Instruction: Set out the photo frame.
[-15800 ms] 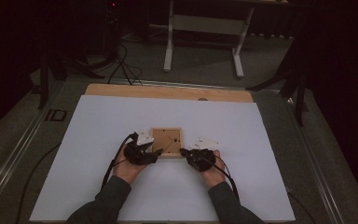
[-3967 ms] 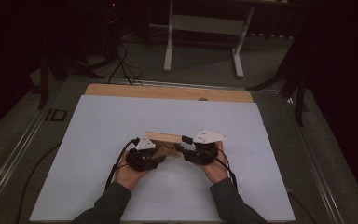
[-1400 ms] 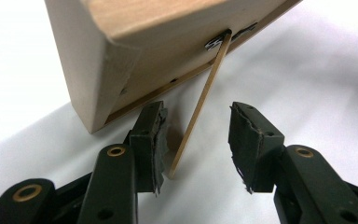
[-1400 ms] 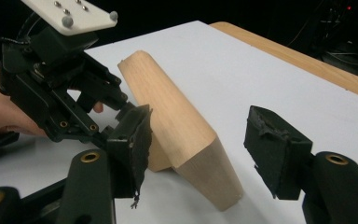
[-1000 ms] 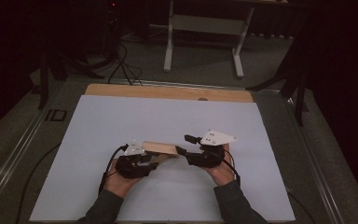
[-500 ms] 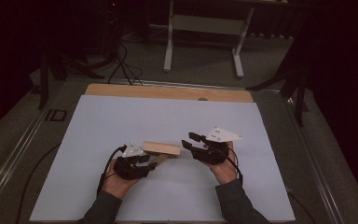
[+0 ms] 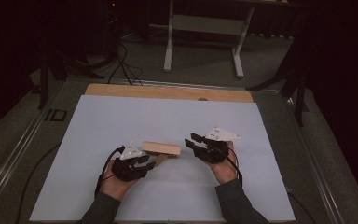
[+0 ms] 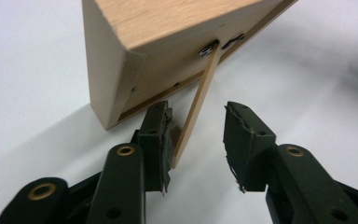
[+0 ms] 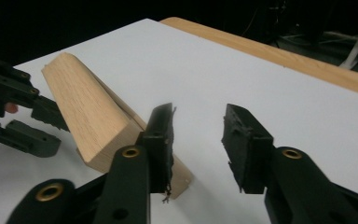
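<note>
We are working with a wooden picture frame (image 7: 161,148) that sits near the middle of the white table top (image 7: 261,121), tipped so its back faces us. We think the step right now is pulling out the thin leg at the back so the frame can stand by itself. On the left, our left gripper (image 7: 145,160) reaches in at the back of the frame. In the left gripper view the thin wooden stand leg (image 8: 196,105) hangs from a little metal hinge (image 8: 208,48) and comes down between the jaws. The jaws have just been closing a bit, and the leg is between them. It lies right against the left pad, but the other pad is apart from it, so the leg is not pinched yet. On the right, our right gripper (image 7: 195,142) waits just beside the right end of the frame. Its jaws have just been closing too, but nothing is between them and they are apart. In the right gripper view the frame (image 9: 86,119) lies just beside one jaw. Next, we think the left jaws must close gently on the leg and swing it out. The right gripper may need to steady the frame so it does not fall over.
</note>
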Available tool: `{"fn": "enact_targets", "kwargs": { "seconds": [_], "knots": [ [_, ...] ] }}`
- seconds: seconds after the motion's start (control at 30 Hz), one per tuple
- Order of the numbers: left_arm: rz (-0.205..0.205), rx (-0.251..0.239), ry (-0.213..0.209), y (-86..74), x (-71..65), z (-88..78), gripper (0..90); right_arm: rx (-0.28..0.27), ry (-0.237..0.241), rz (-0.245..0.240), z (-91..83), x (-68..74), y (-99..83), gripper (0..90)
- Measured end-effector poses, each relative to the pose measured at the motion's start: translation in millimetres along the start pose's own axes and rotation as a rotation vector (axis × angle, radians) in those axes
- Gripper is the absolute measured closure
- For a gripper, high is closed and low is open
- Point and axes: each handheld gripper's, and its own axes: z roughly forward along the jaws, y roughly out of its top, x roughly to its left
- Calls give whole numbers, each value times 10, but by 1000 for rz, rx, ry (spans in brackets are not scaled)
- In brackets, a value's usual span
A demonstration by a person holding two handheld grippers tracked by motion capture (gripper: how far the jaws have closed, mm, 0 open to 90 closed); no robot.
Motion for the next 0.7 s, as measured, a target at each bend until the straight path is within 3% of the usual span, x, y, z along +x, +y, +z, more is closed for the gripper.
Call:
{"fn": "enact_targets", "kwargs": {
  "seconds": [0.2, 0.27, 0.3, 0.33, 0.57, 0.7],
  "knots": [
    [25, -4, -4, 18, -31, -16, 642, 7, 4, 0, 23, -14, -29, 702],
    [34, -16, 7, 23, -48, -30, 668, 11, -3, 2, 52, 1, -42, 822],
    [34, -16, 7, 23, -48, -30, 675, 11, -3, 2, 52, 1, -42, 822],
    [31, -24, 6, 34, -49, -44, 683, 15, -5, 3, 76, 16, -56, 888],
    [32, -32, 11, 52, -52, -52, 734, 14, 7, 4, 129, 50, -67, 895],
    [37, -28, 17, 59, -66, -40, 777, 2, 36, 30, 157, 44, -63, 895]
  ]
}}
